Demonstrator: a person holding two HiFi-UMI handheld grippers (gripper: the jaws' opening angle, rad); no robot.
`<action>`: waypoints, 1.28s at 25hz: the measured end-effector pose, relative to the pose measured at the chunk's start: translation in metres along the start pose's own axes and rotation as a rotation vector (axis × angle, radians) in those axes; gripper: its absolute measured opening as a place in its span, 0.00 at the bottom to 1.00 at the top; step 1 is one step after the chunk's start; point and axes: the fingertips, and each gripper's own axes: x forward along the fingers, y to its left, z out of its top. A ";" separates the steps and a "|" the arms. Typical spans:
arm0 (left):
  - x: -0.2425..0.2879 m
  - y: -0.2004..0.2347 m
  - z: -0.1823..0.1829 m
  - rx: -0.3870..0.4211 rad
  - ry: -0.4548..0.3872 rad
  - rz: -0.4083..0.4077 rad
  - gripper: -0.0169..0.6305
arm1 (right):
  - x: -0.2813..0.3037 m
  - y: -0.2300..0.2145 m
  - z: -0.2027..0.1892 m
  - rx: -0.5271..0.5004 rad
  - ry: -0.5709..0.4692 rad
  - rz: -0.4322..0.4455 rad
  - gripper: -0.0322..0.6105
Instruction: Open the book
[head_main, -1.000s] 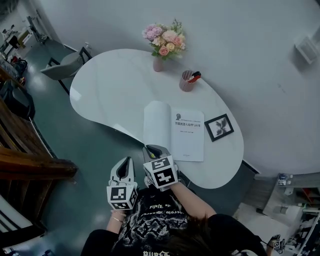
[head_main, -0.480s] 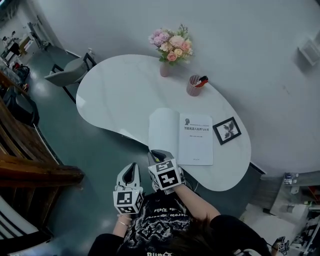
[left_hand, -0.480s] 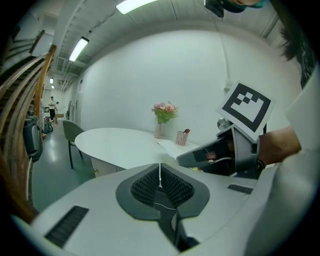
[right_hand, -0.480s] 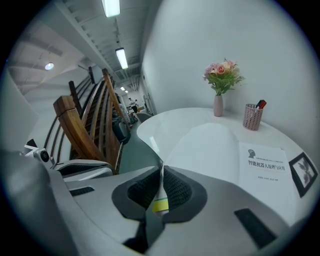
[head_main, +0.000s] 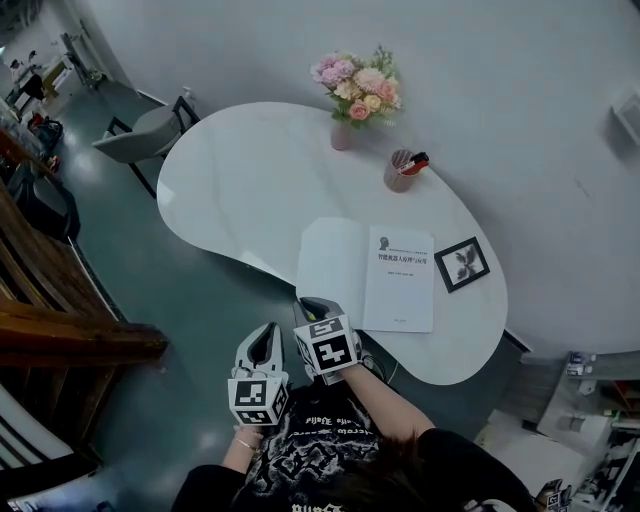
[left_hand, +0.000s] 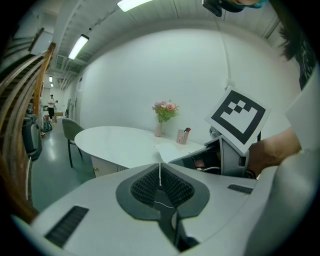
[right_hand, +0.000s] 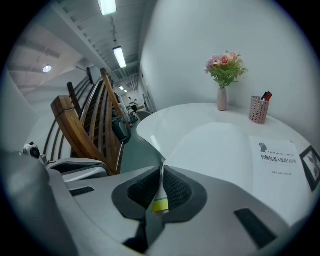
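A white book (head_main: 400, 280) lies open on the white table (head_main: 240, 180), its title page (right_hand: 280, 160) on the right and the turned cover (head_main: 330, 260) on the left. My right gripper (head_main: 308, 303) is at the near left corner of that cover, at the table's edge. In the right gripper view the pads of the right gripper (right_hand: 161, 175) are shut on the cover's thin white corner (right_hand: 220, 145). My left gripper (head_main: 268, 330) hangs off the table to the left, over the floor. In its own view the left gripper (left_hand: 160, 172) is shut with nothing in it.
A vase of pink flowers (head_main: 360, 90) and a pen cup (head_main: 402, 170) stand at the back of the table. A small framed picture (head_main: 462, 264) lies right of the book. A grey chair (head_main: 140, 135) stands at the far left, and wooden railings (head_main: 60, 320) lie left of me.
The head view has shifted, so the table sits a little further right in frame. The book stays open throughout, and the right gripper stays at the cover's near corner.
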 end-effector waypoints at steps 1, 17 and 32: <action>0.000 0.001 0.000 0.000 0.003 -0.001 0.07 | 0.002 0.001 -0.001 0.001 0.001 0.000 0.12; 0.007 0.024 -0.006 -0.093 0.022 0.066 0.07 | 0.031 -0.001 -0.016 0.020 0.032 -0.002 0.12; 0.010 0.013 -0.004 -0.090 0.017 0.071 0.07 | 0.013 0.007 -0.002 0.028 -0.053 0.107 0.18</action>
